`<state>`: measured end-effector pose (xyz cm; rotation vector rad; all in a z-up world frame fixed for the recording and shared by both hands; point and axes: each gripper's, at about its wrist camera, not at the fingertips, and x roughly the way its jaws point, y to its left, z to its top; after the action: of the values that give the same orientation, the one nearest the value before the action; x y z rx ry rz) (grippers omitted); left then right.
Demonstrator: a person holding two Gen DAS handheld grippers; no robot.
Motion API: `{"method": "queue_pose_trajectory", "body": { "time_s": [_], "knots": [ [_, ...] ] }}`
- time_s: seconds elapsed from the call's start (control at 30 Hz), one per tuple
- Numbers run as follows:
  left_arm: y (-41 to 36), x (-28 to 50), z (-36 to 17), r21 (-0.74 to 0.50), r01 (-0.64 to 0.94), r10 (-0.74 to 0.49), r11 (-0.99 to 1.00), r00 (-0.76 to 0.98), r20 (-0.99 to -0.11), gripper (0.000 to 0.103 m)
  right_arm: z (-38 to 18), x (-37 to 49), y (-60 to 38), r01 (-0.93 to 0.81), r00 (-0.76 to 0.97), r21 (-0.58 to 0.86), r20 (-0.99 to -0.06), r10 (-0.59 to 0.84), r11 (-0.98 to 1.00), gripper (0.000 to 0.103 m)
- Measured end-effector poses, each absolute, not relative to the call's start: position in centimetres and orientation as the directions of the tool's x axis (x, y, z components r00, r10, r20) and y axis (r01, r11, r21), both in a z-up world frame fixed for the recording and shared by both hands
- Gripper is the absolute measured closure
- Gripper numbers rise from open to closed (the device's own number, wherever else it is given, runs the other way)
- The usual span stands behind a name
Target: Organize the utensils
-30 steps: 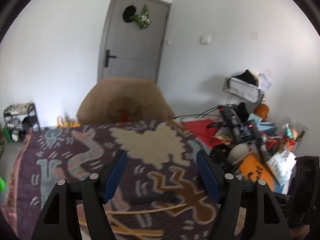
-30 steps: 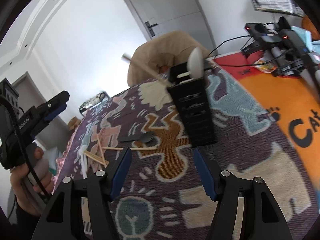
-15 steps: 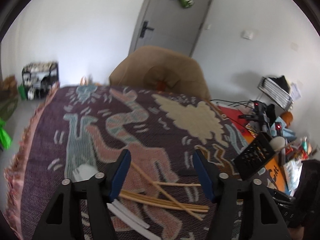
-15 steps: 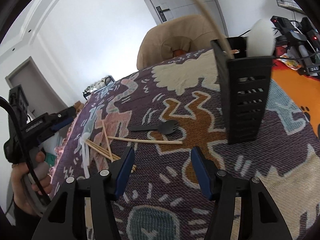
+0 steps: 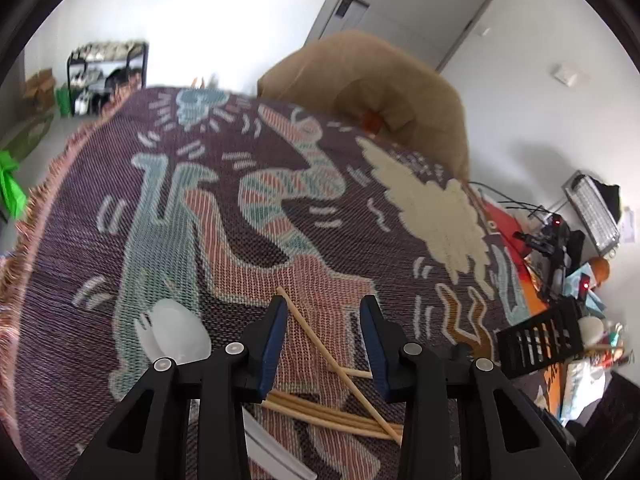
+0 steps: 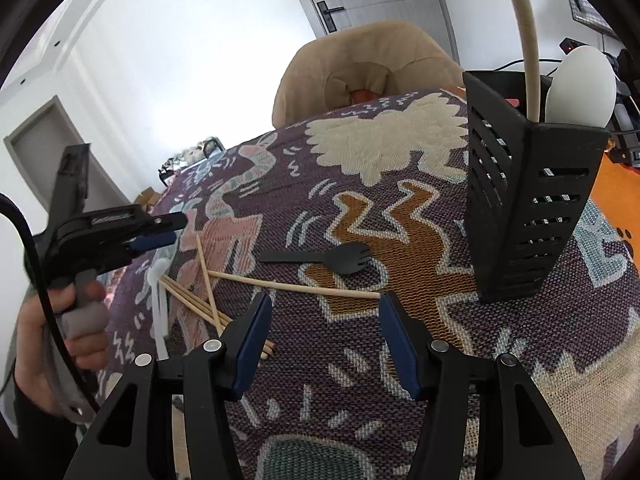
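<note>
We have the loose utensils on the patterned blanket (image 5: pixel 248 216): a bundle of wooden chopsticks (image 5: pixel 332 412) near the left side, one single chopstick (image 6: pixel 292 286) lying crosswise toward the middle, a black spork (image 6: pixel 320 259) just beyond it, and a white spoon (image 5: pixel 180 334) with a white fork (image 5: pixel 142 326) tucked beside it at the far left of the pile. The black slotted holder (image 6: pixel 528 208) stands upright on the right, well apart from the pile; a white spoon head (image 6: pixel 580 88) and a pale long handle (image 6: pixel 524 32) stick out of its top.

Our left gripper (image 5: pixel 324 332) points down over the chopstick bundle, jaws closing. One angled chopstick (image 5: pixel 316 344) runs through the gap between the blue pads; pads are not pressing on it, nothing clamped. In the right view, a hand (image 6: pixel 48 344) holds that gripper's handle at the left edge.

Our right gripper (image 6: pixel 324 330) hovers near the end of the single chopstick, jaws apart and easing slightly inward, with only blanket between them.

A tan cushion (image 5: pixel 384 92) sits at the far end of the blanket, a grey door (image 5: pixel 412 4) behind it.
</note>
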<state>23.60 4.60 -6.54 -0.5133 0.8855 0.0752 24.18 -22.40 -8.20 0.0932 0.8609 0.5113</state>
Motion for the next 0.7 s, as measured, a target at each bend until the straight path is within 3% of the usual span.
{"method": "queue_pose_trajectory", "body": {
  "time_s": [0.33,0.53,0.7],
  "knots": [
    [4.7,26.7,-9.5,-0.359,-0.355,-0.115,0.863,0.554,-0.825,0.065,-9.0,24.2,-24.1,-0.360,0.541,0.254,-0.727,0.423,0.898,0.046],
    [5.5,26.7,-10.1,-0.368,-0.391,-0.105,0.844,0.552,-0.827,0.092,-9.1,24.1,-23.1,-0.396,0.517,0.248,-0.736,0.438,0.884,0.046],
    [6.2,25.1,-8.7,-0.413,-0.352,-0.130,0.840,0.608,-0.783,0.098,-8.4,24.4,-20.4,-0.481,0.493,0.193,-0.747,0.446,0.855,0.046]
  ]
}}
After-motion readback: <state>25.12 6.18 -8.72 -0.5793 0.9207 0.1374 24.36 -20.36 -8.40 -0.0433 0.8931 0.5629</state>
